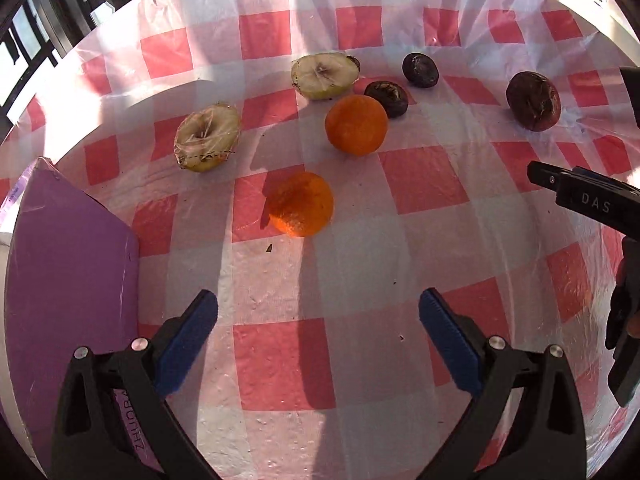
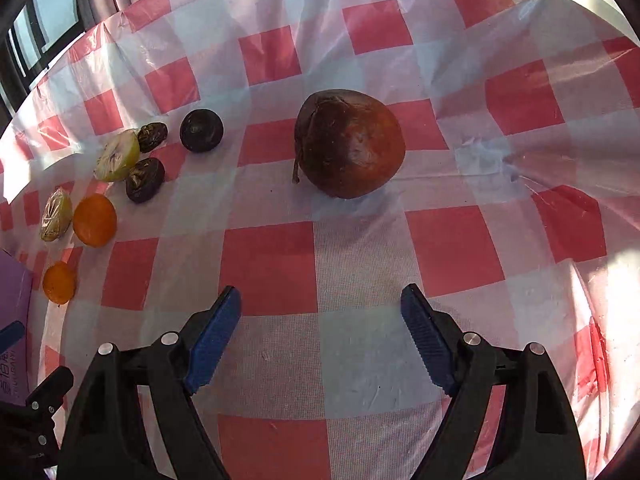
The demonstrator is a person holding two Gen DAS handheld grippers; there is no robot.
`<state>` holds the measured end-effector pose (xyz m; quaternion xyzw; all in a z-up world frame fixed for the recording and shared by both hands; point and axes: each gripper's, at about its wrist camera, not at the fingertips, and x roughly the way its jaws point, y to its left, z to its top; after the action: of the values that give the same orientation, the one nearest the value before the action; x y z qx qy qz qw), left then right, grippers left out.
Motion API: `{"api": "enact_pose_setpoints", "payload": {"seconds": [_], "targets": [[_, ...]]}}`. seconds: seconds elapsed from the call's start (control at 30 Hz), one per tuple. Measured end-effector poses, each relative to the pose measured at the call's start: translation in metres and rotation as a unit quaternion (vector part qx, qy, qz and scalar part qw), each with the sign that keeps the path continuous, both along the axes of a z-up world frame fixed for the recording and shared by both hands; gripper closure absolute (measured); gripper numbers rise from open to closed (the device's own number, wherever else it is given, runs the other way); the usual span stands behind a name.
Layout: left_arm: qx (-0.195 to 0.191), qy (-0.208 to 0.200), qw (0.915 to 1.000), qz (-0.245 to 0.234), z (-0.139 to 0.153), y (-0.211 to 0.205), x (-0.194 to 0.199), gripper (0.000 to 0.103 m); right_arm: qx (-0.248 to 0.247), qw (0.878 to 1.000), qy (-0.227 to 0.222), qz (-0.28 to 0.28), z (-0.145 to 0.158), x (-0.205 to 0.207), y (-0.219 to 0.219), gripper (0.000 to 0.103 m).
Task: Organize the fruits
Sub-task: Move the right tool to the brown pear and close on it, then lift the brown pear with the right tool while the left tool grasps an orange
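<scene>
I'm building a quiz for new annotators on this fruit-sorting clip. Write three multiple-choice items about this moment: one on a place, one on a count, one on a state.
1. Where does the purple box sit in the left wrist view?
A. at the left edge
B. at the far side
C. among the fruits

2. How many orange fruits lie on the checked cloth?
A. one
B. two
C. four

3. How do the jaws of the right gripper stand?
A. shut on the big dark red fruit
B. shut, empty
C. open, empty

Answers:
1. A, it fills the lower left, apart from the fruits.
2. B, the near orange and the far orange.
3. C, bare cloth shows between the pads; the big dark red fruit lies ahead, untouched.
</scene>
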<state>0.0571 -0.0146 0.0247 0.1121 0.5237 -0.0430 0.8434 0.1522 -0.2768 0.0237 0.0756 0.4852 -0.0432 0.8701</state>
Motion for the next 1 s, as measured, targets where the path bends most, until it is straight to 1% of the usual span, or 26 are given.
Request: {"api": "enact_pose_setpoints", "payload": {"seconds": [0.13,0.23,0.33,0.4,0.53,0.6,0.63,0.67,0.7,0.73,0.77,0.8,0.9,1.0], "targets": [[0.001,-0.001,0.9999,0.016,-0.008,0.001,0.009,0.002,-0.007,1.000,-0.007,-0.001,-0.001,0.037,-0.011,0.023],[-0.002,-0.008,0.9996,0.028,-0.011,0.001,0.020,0.002,-0.010,1.000,-0.011,0.007,-0.002,0.056,-0.016,0.023],[0.002,-0.016,0.9994,0.032,-0.013,-0.003,0.032,0.002,-0.021,0.999,-0.016,0.021,-0.004,0.066,-0.016,0.023],[0.004,-0.022,0.9991,0.036,-0.014,-0.005,0.040,0.003,-0.030,0.999,-0.022,0.027,-0.005,0.065,-0.014,0.023],[0.010,-0.033,0.9983,0.047,-0.013,-0.004,0.055,0.004,-0.031,0.999,-0.028,0.027,-0.007,0.067,-0.009,0.023],[0.006,-0.031,0.9983,0.048,-0.013,-0.004,0.061,0.010,-0.031,0.999,-0.030,0.027,-0.009,0.070,-0.013,0.023],[0.000,-0.030,0.9985,0.045,-0.013,-0.003,0.063,0.015,-0.032,0.999,-0.032,0.026,-0.009,0.070,-0.013,0.023],[-0.012,-0.030,0.9986,0.041,-0.012,-0.002,0.064,0.026,-0.033,0.999,-0.034,0.023,-0.009,0.066,-0.014,0.025],[-0.033,-0.026,0.9985,0.035,-0.011,-0.001,0.065,0.034,-0.033,0.999,-0.039,0.018,-0.008,0.060,-0.016,0.029],[-0.051,-0.021,0.9980,0.031,-0.010,0.000,0.064,0.048,-0.033,0.998,-0.042,0.014,-0.007,0.058,-0.019,0.041],[-0.047,-0.022,0.9981,0.034,-0.009,-0.001,0.063,0.064,-0.032,0.999,-0.041,0.014,-0.006,0.057,-0.020,0.043],[-0.039,-0.021,0.9984,0.035,-0.007,-0.001,0.061,0.066,-0.033,0.999,-0.038,0.013,-0.005,0.054,-0.021,0.043],[-0.051,-0.007,0.9981,0.033,-0.005,0.002,0.048,0.066,-0.010,0.999,-0.030,0.003,-0.002,0.039,-0.024,0.044],[-0.053,0.000,0.9984,0.020,-0.004,0.003,0.018,0.066,0.005,1.000,-0.028,0.004,0.001,0.010,-0.021,0.044]]}}
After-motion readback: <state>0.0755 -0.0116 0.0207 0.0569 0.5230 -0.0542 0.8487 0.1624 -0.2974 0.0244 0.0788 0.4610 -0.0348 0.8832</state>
